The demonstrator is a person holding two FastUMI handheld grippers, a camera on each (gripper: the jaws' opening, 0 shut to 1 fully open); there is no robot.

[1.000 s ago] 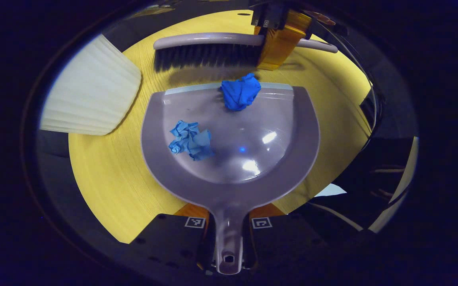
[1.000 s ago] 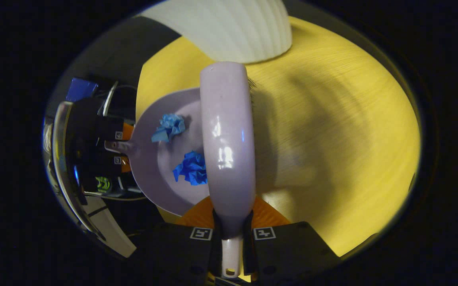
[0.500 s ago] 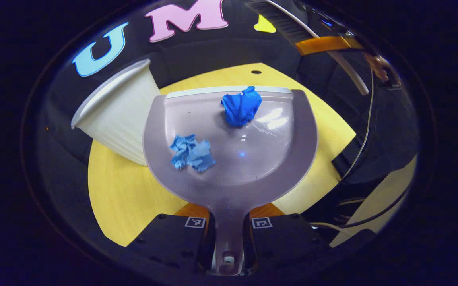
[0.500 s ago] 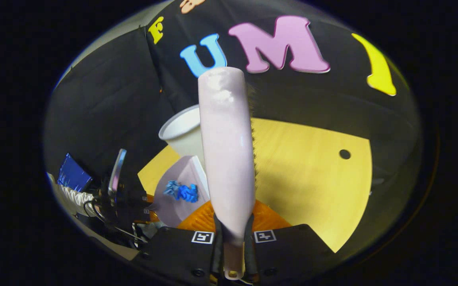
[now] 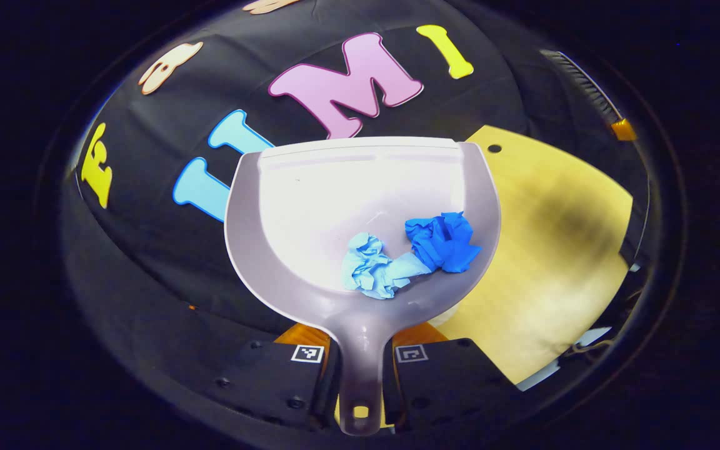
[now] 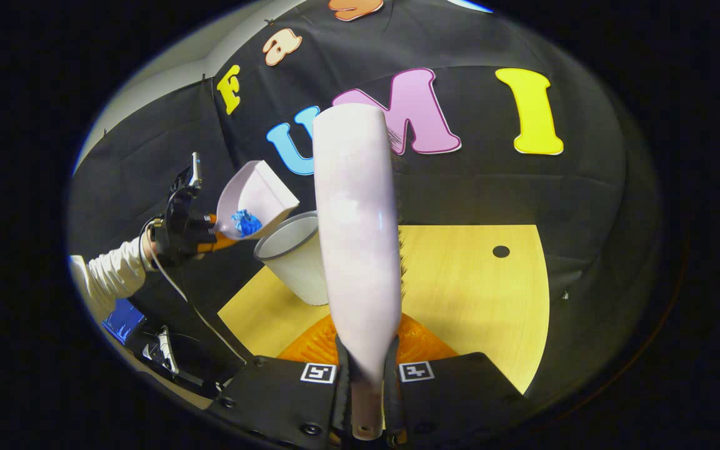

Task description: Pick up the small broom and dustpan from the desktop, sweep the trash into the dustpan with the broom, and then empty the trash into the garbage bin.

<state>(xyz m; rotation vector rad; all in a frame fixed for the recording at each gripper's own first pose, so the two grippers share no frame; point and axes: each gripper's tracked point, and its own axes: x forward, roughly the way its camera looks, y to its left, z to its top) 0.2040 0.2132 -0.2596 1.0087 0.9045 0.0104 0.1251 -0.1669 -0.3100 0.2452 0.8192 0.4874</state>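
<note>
Holding dustpan (image 5: 310, 206) (two paper wads (image 5: 410, 256) inside) above bin (image 6: 297, 262).

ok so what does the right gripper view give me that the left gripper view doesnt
Right gripper view: the white garbage bin, the dustpan raised beside its rim, the sleeve, and the right gripper shut on the broom.

Left gripper view: two separate paper wads, light blue and dark blue, low in the pan near the handle.

Both: the dustpan held by the left gripper, and the yellow desktop.
</note>
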